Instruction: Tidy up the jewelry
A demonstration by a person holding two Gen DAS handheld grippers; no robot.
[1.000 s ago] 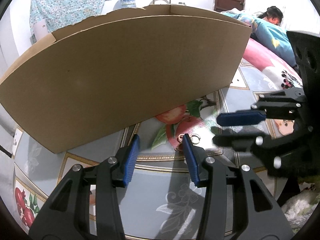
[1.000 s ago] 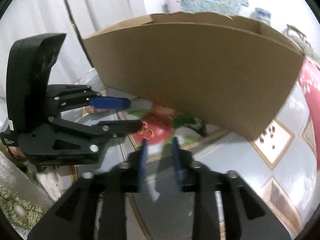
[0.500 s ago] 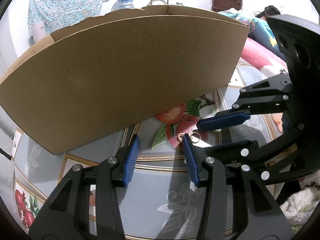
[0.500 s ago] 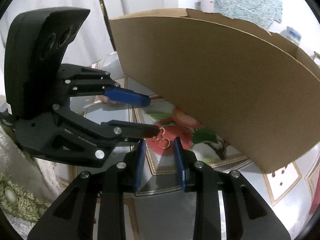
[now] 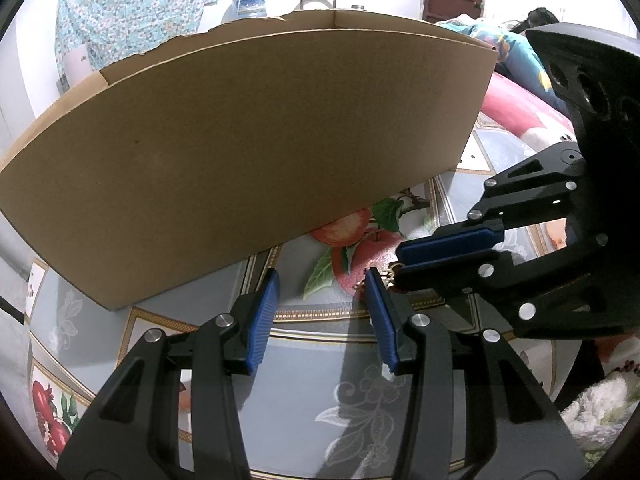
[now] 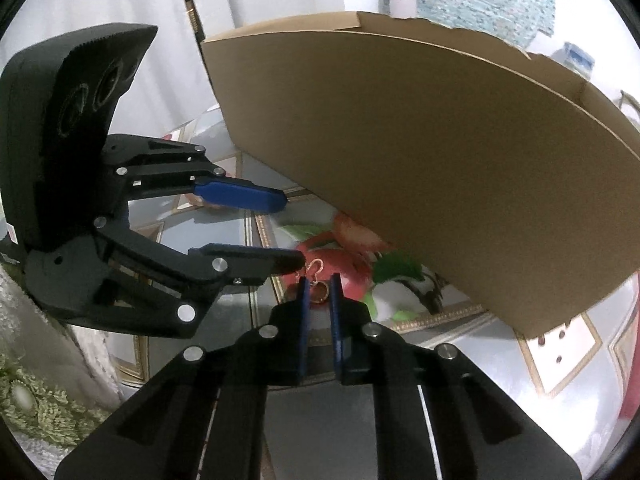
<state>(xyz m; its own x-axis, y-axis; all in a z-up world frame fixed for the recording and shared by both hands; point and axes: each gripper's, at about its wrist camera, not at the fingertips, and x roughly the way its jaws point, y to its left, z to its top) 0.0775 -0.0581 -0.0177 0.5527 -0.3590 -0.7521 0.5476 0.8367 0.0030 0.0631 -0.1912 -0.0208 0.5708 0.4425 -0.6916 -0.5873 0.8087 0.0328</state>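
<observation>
Small gold earrings lie on the red apple print of the tablecloth, just in front of the big cardboard box. My right gripper points down at them; its jaws are closing, and the earrings sit between the blue pads, which touch them. In the left wrist view the right gripper comes in from the right with a bit of gold at its tips. My left gripper hangs open beside it, nothing between its fingers. Its nearer fingertip is right next to the earrings.
The cardboard box fills the far side of the table, its inside hidden. A person lies on bedding at the back right. A water jug stands behind the box. A green shaggy rug lies at lower left.
The right gripper swung in from the side toward the earrings and narrowed its jaws around them. The left gripper stayed put and kept its opening.
</observation>
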